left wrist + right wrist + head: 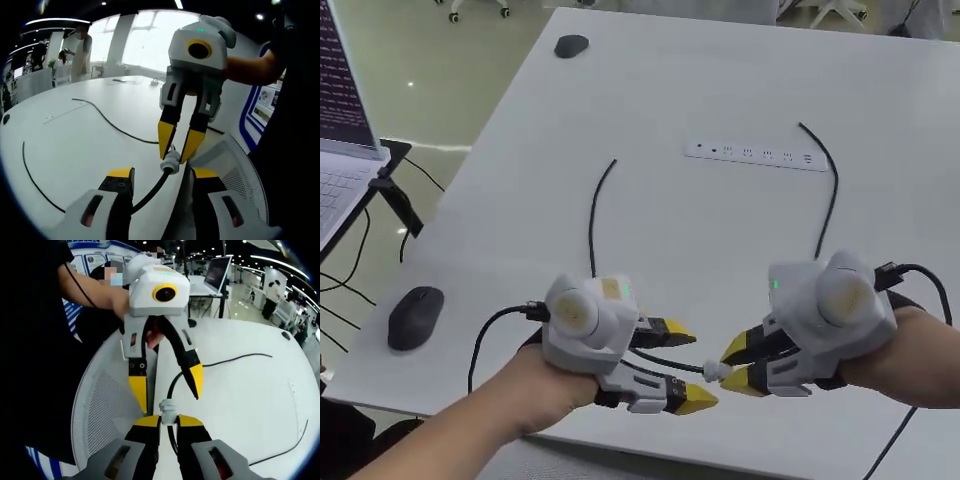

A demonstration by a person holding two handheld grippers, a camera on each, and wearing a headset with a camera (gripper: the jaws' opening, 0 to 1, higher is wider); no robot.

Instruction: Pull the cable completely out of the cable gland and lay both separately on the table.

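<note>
A small white cable gland (716, 372) sits on a black cable (665, 361) just above the table's near edge. My right gripper (732, 365) is shut on the gland (167, 409), which sticks out past its yellow tips; the right gripper (168, 421) also has a short piece of cable between its jaws. Facing it, my left gripper (685, 367) is open. The cable (150, 192) runs loose between the left gripper's (162, 175) spread jaws up to the gland (170, 162). The rest of the cable (592, 225) trails away across the table.
A white power strip (755, 155) with its own black lead (830, 190) lies further back on the white table (680, 240). A dark mouse (415, 317) is at the left edge, another (571, 45) far back. A laptop (340, 120) stands on the left.
</note>
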